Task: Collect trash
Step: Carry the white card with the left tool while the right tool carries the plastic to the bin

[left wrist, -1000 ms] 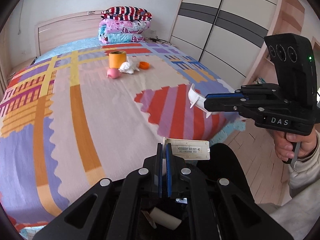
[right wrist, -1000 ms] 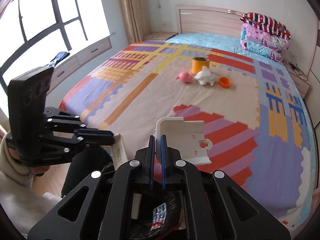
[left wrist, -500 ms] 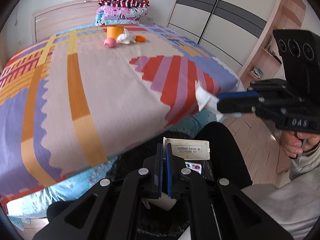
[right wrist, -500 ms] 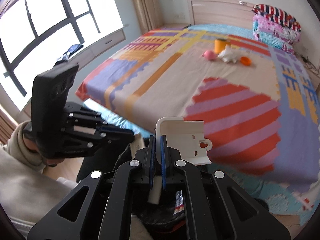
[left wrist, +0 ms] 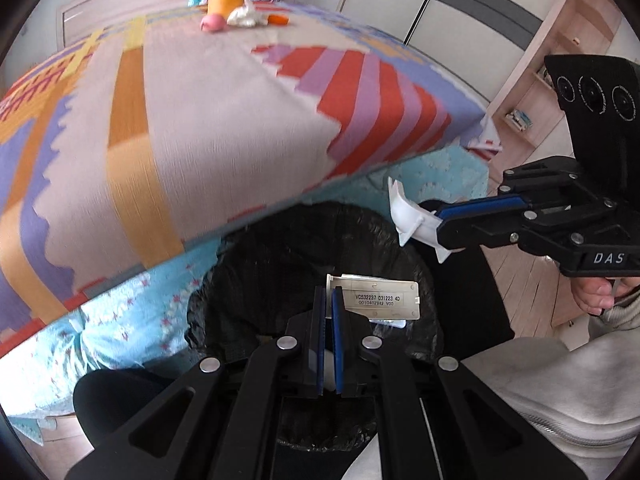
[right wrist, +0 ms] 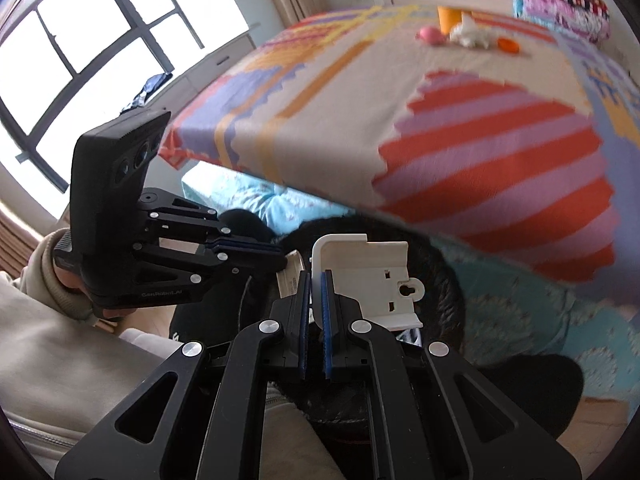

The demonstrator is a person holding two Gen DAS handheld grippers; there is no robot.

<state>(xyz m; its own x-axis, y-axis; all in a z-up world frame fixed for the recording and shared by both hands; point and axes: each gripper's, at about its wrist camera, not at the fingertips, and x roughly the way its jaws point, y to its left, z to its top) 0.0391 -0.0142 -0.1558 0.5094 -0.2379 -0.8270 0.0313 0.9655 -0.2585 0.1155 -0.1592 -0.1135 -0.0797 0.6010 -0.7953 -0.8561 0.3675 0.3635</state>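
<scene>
My left gripper (left wrist: 328, 304) is shut on a flat white labelled plastic piece (left wrist: 380, 299) and holds it over the open black trash bag (left wrist: 280, 240) beside the bed. My right gripper (right wrist: 316, 284) is shut on a white plastic bracket (right wrist: 368, 276), also above the bag (right wrist: 436, 280). In the left wrist view the right gripper (left wrist: 440, 220) holds the bracket (left wrist: 408, 216) at the bag's right rim. In the right wrist view the left gripper (right wrist: 280, 258) shows at left with its piece (right wrist: 290, 276).
The bed (left wrist: 200, 100) with a patterned cover stands behind the bag. On its far part lie an orange cup (left wrist: 224, 2), a pink ball (left wrist: 212, 22), crumpled white paper (left wrist: 244, 18) and an orange lid (left wrist: 278, 20). A wardrobe (left wrist: 440, 8) stands at right.
Both grippers have dropped from above the bed to below its edge, over the trash bag, each still holding its piece.
</scene>
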